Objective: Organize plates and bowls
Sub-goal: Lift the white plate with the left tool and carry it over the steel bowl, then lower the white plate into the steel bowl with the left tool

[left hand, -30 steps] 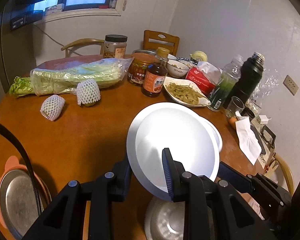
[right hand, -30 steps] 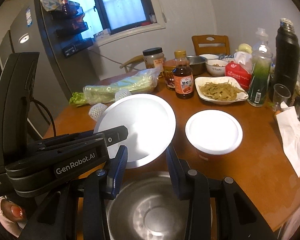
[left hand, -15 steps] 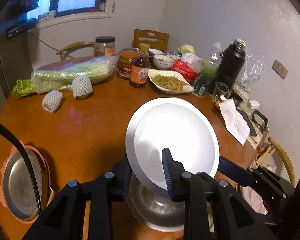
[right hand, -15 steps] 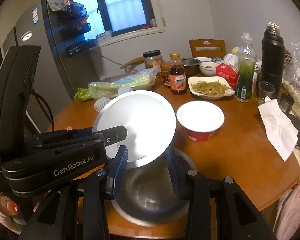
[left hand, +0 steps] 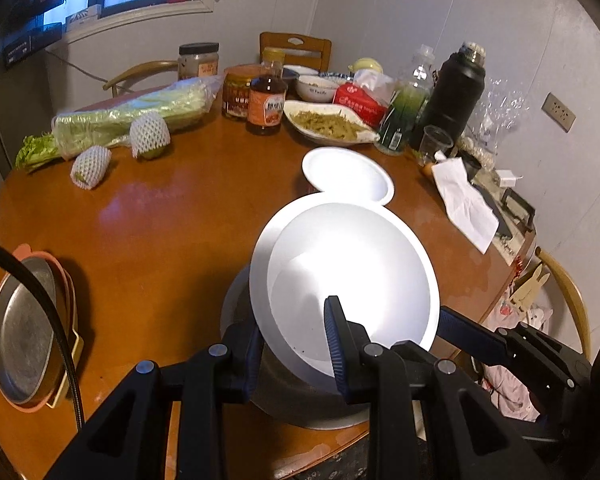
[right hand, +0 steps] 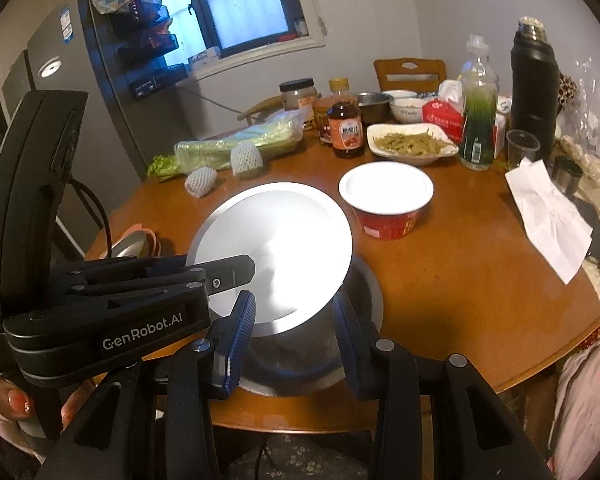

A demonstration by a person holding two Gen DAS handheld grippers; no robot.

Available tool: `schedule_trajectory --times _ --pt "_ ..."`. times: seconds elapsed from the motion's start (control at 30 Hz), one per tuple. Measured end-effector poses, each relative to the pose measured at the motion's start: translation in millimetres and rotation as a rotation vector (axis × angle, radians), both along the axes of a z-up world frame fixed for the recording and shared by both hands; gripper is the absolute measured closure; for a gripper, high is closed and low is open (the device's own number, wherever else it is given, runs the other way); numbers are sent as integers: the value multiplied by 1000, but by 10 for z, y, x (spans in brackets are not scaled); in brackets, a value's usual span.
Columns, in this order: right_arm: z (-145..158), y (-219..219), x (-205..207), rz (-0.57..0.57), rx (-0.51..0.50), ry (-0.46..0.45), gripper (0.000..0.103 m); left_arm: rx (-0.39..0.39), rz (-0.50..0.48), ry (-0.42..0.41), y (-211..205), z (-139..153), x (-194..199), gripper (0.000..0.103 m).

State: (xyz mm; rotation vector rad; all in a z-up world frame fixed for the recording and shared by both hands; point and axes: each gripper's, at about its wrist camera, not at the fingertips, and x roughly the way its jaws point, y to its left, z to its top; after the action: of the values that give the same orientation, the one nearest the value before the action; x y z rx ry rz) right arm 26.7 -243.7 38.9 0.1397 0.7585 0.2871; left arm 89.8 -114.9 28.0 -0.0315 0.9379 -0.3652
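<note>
My left gripper (left hand: 294, 320) is shut on the near rim of a round silvery-white plate (left hand: 352, 264), which tilts up above a steel bowl (left hand: 300, 404) at the table's near edge. In the right wrist view the left gripper (right hand: 228, 276) reaches in from the left onto the plate (right hand: 272, 240). My right gripper (right hand: 292, 296) stands with its jaws narrowly apart over the steel bowl (right hand: 296, 364). The plate's lower edge lies between its fingertips, and I cannot tell whether the pads touch it. One right finger (left hand: 468, 332) shows beside the plate's lower right rim.
A red cup with a white lid (right hand: 386, 192) stands just beyond the plate. A steel dish on an orange tray (left hand: 24, 328) sits at the left edge of the round wooden table (left hand: 160, 240). Bottles, a thermos (left hand: 456, 96), a food dish (left hand: 328, 126) and wrapped cabbage (left hand: 132, 116) crowd the back.
Both grippers have drawn back toward the near table edge with the plate. The steel bowl and the lidded cup now lie farther ahead. Neither gripper's opening has changed.
</note>
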Motion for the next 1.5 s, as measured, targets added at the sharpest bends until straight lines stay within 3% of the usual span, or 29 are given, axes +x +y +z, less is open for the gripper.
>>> schedule_trajectory --times 0.6,1.17,1.5 --pt "-336 -85 62 16 13 94 61 79 -5 48 -135 -273 27 74" --pt "-349 -92 50 4 -51 64 60 95 22 52 -77 -320 65 73" --pt "-320 -195 59 -32 -32 57 61 101 33 42 -45 -295 45 67"
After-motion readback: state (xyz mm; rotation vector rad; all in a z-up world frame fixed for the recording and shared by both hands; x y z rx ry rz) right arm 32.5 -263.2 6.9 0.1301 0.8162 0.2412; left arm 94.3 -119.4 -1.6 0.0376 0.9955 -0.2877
